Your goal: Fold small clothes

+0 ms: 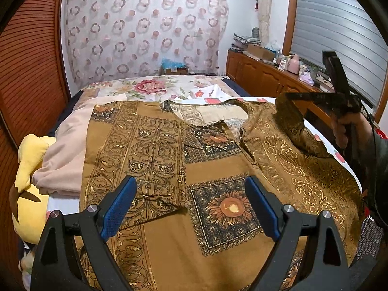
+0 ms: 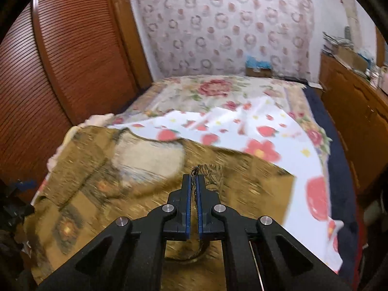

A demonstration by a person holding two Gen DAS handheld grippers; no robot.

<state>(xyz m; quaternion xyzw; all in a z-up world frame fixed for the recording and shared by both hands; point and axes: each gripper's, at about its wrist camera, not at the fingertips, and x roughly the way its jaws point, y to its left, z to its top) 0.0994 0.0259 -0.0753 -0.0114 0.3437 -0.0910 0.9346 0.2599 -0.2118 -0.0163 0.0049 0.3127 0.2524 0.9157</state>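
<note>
Right gripper: jaws pressed together on a thin edge of the brown patterned shirt, only a sliver of cloth showing past the blue pads. Seen from the left wrist view, the pinched part is the sleeve, lifted off the bed and hanging in a loose fold from the right gripper.

Left gripper: jaws spread wide, hovering over the shirt's lower middle, nothing between them, not pressing on the cloth.

Shirt lies flat, front up, across the near end of the bed; its left side is already folded inward.

Risks, as judged:
- Bite is shallow; a quick pull could slip the sleeve out.
- Nothing pins the body, so carrying the sleeve across may drag the whole shirt and undo the folded side.
- Slack sleeve may land twisted or bunched.
- Pink blanket under the left edge makes an uneven base; the fold could slide.
</note>
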